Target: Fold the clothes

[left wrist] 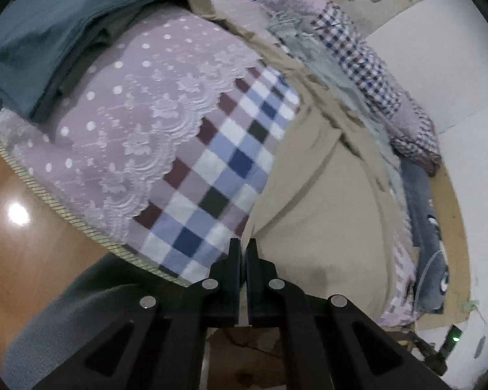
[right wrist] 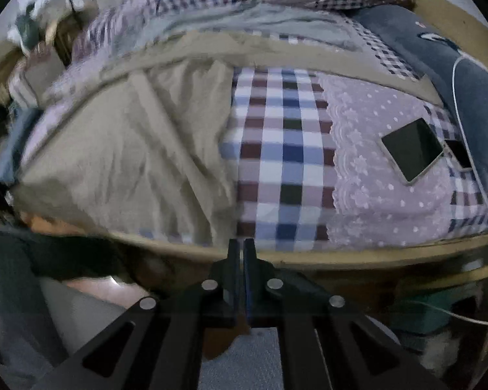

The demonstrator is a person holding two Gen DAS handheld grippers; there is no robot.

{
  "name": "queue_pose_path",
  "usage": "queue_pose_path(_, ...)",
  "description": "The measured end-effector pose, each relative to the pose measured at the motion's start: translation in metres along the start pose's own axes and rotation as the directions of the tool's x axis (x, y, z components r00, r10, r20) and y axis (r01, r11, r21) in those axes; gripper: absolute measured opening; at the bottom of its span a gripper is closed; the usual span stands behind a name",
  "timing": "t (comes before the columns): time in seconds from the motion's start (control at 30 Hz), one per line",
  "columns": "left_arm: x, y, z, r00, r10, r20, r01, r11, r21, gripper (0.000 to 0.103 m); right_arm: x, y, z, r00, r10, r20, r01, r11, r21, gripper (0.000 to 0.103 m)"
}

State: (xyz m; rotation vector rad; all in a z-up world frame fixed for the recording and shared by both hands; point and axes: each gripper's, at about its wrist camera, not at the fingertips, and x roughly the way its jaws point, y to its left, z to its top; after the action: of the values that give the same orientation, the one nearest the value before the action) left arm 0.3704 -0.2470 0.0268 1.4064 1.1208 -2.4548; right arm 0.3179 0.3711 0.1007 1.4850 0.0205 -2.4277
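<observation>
A beige garment (left wrist: 315, 195) lies spread and creased on a bed with a checked and lilac lace cover (left wrist: 140, 123). My left gripper (left wrist: 243, 247) is shut at the garment's near left corner, with beige cloth showing between its fingers. In the right wrist view the beige garment (right wrist: 123, 156) is blurred. Its right edge runs down to my right gripper (right wrist: 242, 246), which is shut on the near right corner at the bed's edge. The checked cover (right wrist: 283, 162) lies bare to the right of it.
Folded teal clothes (left wrist: 48, 35) are stacked at the far left of the bed. Two dark-screened devices (right wrist: 413, 149) and a white cable (right wrist: 471, 149) rest on the lilac lace, beside a blue-grey cushion (right wrist: 471, 97). A rumpled small-check quilt (left wrist: 361, 48) lies behind. Wooden floor (left wrist: 32, 253) shows below.
</observation>
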Motion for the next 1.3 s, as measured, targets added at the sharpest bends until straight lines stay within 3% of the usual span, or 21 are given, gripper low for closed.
queue_pose_path(0.07,0.008,-0.003,0.002,0.999,0.049,-0.004,-0.049,0.999,0.016,0.001,0.008,0.002,0.006,0.999,0.027,0.02,-0.028,0.998,0.048,0.009)
queue_pose_path(0.17,0.018,-0.014,0.002,0.996,0.087,-0.006,-0.087,0.994,0.062,0.001,0.032,0.007,0.016,0.999,0.036,0.01,-0.037,0.997,0.072,0.05)
queue_pose_path(0.2,0.022,-0.018,0.002,0.995,0.1,-0.006,-0.099,0.992,0.077,0.001,0.041,0.009,0.018,1.0,0.03,-0.006,-0.029,0.997,0.068,0.053)
queue_pose_path(0.43,0.027,-0.016,0.003,0.995,0.1,-0.01,-0.099,0.993,0.067,0.001,0.113,0.029,0.021,0.986,0.002,-0.168,-0.006,1.0,-0.021,0.056)
queue_pose_path(0.57,0.029,-0.015,0.002,0.994,0.105,-0.016,-0.103,0.992,0.074,0.001,0.134,0.044,0.023,0.978,-0.008,-0.207,-0.009,0.997,-0.083,0.052)
queue_pose_path(0.63,0.028,-0.014,0.002,0.995,0.098,-0.017,-0.097,0.993,0.072,0.001,0.137,0.054,0.022,0.975,-0.038,-0.22,0.008,0.99,-0.138,0.006)
queue_pose_path(0.67,0.027,-0.013,0.002,0.995,0.095,-0.018,-0.093,0.993,0.071,0.001,0.134,0.059,0.02,0.973,-0.057,-0.222,0.017,0.984,-0.177,0.001)
queue_pose_path(0.73,0.026,-0.012,0.002,0.996,0.082,-0.018,-0.081,0.994,0.068,0.001,0.123,0.067,0.018,0.97,-0.077,-0.231,0.02,0.97,-0.241,0.001)
queue_pose_path(0.93,0.018,-0.015,0.0,0.999,0.033,-0.023,-0.03,0.996,0.088,0.001,0.065,0.064,0.012,0.974,-0.059,-0.22,-0.003,0.962,-0.272,0.0)
queue_pose_path(1.03,0.012,-0.019,-0.002,1.0,0.018,-0.025,-0.015,0.994,0.104,0.001,0.057,0.074,0.009,0.969,-0.064,-0.239,-0.014,0.95,-0.311,0.0)
queue_pose_path(1.13,0.012,-0.016,-0.002,0.999,0.045,-0.023,-0.043,0.995,0.091,0.001,0.07,0.076,0.01,0.957,-0.129,-0.262,0.035,0.942,-0.335,0.002)
queue_pose_path(1.23,0.019,-0.015,0.001,0.997,0.072,-0.042,-0.069,0.995,0.071,0.001,0.082,0.071,0.014,0.943,-0.184,-0.278,0.085,0.939,-0.334,0.007)
queue_pose_path(1.3,0.017,-0.015,0.004,0.998,0.056,-0.033,-0.053,0.996,0.069,0.007,0.079,0.064,0.018,0.945,-0.19,-0.268,0.099,0.942,-0.319,0.028)
